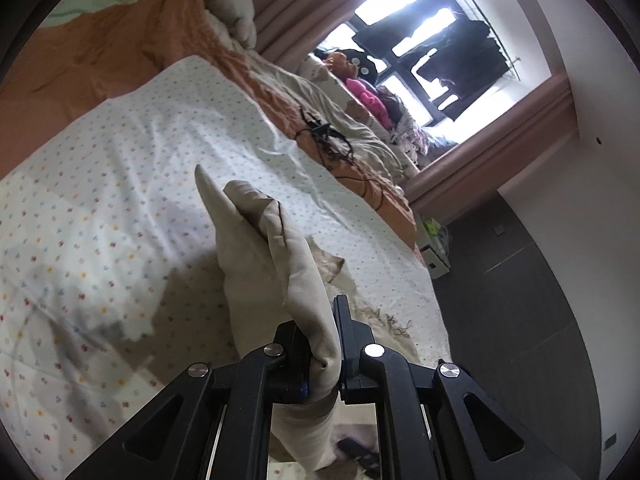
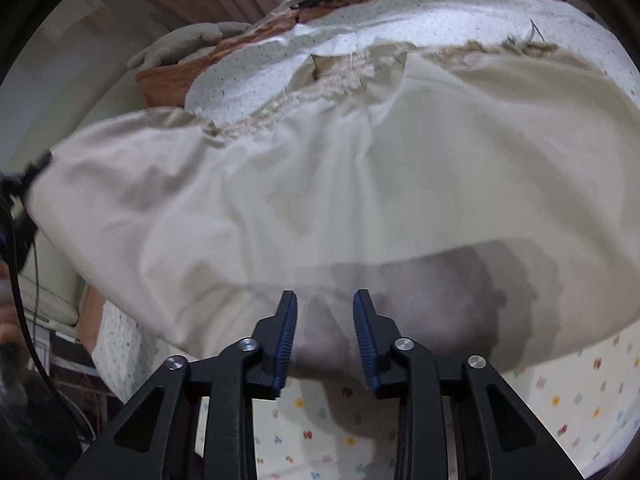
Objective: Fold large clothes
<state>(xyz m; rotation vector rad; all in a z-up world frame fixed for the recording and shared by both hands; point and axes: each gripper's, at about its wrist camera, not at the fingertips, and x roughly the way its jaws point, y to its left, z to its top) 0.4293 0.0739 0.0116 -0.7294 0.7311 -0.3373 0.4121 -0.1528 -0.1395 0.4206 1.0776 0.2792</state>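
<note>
My left gripper (image 1: 320, 344) is clamped on a bunched corner of the beige garment (image 1: 276, 240), lifted above the dotted bedsheet (image 1: 120, 152). Only my right view shows it spread across the bed, right gripper (image 2: 325, 320) empty, jaws parted over it.

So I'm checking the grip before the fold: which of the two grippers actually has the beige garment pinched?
The left gripper: its fingers are clamped on a bunched fold of the beige garment. The right gripper hovers above the cloth, fingers apart, holding nothing.
</note>
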